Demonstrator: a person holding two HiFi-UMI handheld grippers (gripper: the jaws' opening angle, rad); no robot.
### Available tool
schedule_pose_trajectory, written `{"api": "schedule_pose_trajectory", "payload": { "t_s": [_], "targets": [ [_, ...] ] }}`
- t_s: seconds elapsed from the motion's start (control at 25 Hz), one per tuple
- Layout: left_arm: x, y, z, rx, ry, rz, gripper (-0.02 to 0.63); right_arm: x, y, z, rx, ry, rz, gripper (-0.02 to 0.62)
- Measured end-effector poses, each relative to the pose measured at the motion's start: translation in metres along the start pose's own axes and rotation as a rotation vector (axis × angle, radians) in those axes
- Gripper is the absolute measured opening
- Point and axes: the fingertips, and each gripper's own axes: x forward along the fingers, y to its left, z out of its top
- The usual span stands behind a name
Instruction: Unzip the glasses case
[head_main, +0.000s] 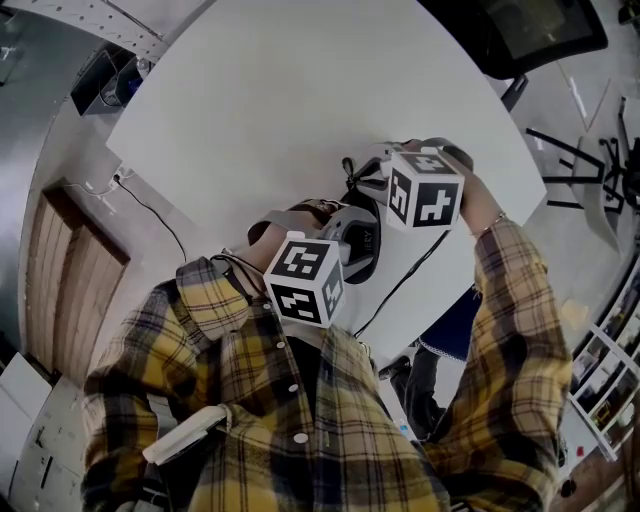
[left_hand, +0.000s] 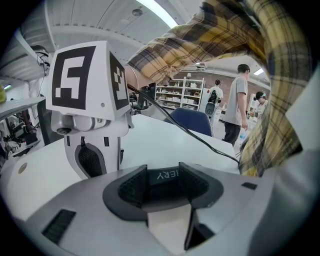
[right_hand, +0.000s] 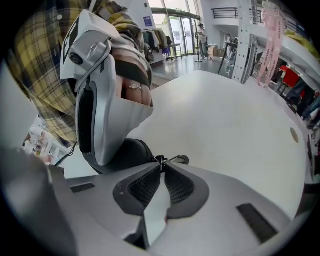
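Booth: Hands first. How are they set?

Me: My left hand (head_main: 300, 212) is tucked in close to my chest, and my left gripper (left_hand: 163, 187) slants down toward the white table (head_main: 250, 110). My right hand (head_main: 478, 200) reaches farther out, plaid sleeve (head_main: 510, 330) bent at the elbow. My right gripper (right_hand: 161, 169) tips steeply, nose down.

Booth: And the case?

Me: The black glasses case (right_hand: 126, 152) is low at the table's near edge, right in front of me, and the left gripper has it. The jaws are spread wide, with both pads pressed on its sides and pale lettering showing between them. Whether it rests on the tabletop, I can't tell.

Booth: Right side?

Me: Pinched down narrow. The tips are all but together on the small black zipper pull (right_hand: 160, 160) at the case's rim, just beside the left gripper's nose.

Booth: How do the two sit?

Me: Close. The marker cubes are near each other, the right one farther out over the table.

Booth: Zip open?

Me: Can't tell from these angles — the grippers cover the seam.
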Motion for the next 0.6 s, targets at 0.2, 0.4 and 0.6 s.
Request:
{"api": "schedule_pose_trajectory", "payload": {
  "t_s": [0.2, 0.4, 0.6],
  "targets": [
    [-0.001, 0.001, 0.001, -0.016, 0.001, -0.019, 0.204, -0.003, -0.008, 0.002, 0.111, 0.0, -0.034, 0.026],
    [-0.005, 0.002, 0.004, -0.038, -0.001, -0.048, 0.206, -0.019, -0.011, -0.004, 0.226, -0.058, -0.105, 0.026],
    [-0.021, 0.005, 0.013, -0.133, -0.062, -0.041, 0.204, -0.049, -0.009, -0.002, 0.453, -0.241, -0.246, 0.026]
  ]
}}
